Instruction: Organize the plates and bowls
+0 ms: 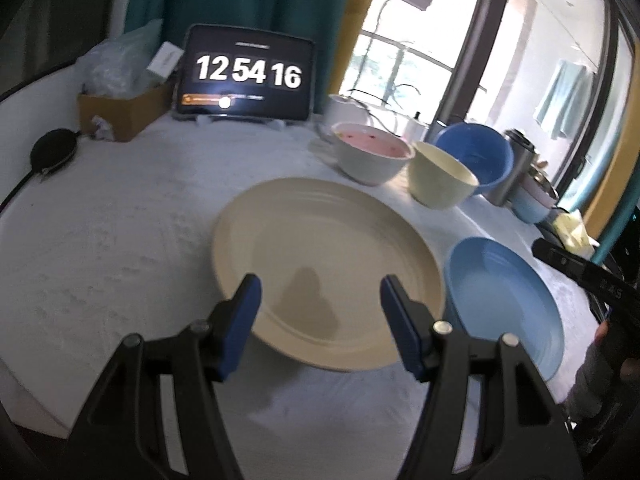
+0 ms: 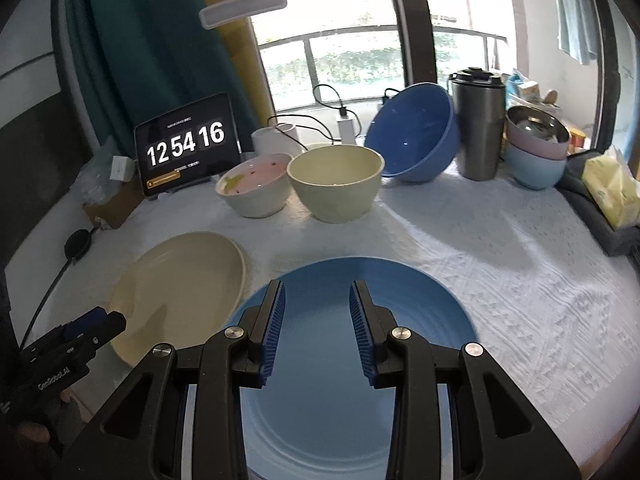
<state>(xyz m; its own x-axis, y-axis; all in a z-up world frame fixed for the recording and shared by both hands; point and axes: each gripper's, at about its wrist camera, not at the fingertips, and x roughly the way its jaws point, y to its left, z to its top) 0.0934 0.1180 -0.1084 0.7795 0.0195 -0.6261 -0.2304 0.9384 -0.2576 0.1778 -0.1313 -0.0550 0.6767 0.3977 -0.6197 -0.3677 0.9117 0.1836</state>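
A cream plate (image 1: 320,240) lies on the white cloth in the left wrist view, and my left gripper (image 1: 320,284) hovers open over its near part with nothing between the fingers. To its right lies a blue plate (image 1: 504,304). In the right wrist view that blue plate (image 2: 412,296) lies under my right gripper (image 2: 318,286), whose jaws stand apart and press on nothing. The cream plate (image 2: 180,276) is to its left, with the left gripper (image 2: 108,318) at its near rim. Behind stand a pink-lined bowl (image 2: 256,188), a cream bowl (image 2: 336,184) and a tilted blue bowl (image 2: 416,136).
A tablet showing a clock (image 2: 188,144) stands at the back left beside a cardboard box (image 1: 124,112). A steel tumbler (image 2: 478,124), stacked bowls (image 2: 536,148) and a tissue pack (image 2: 608,192) crowd the back right. Cables and a white charger (image 2: 346,128) lie behind the bowls.
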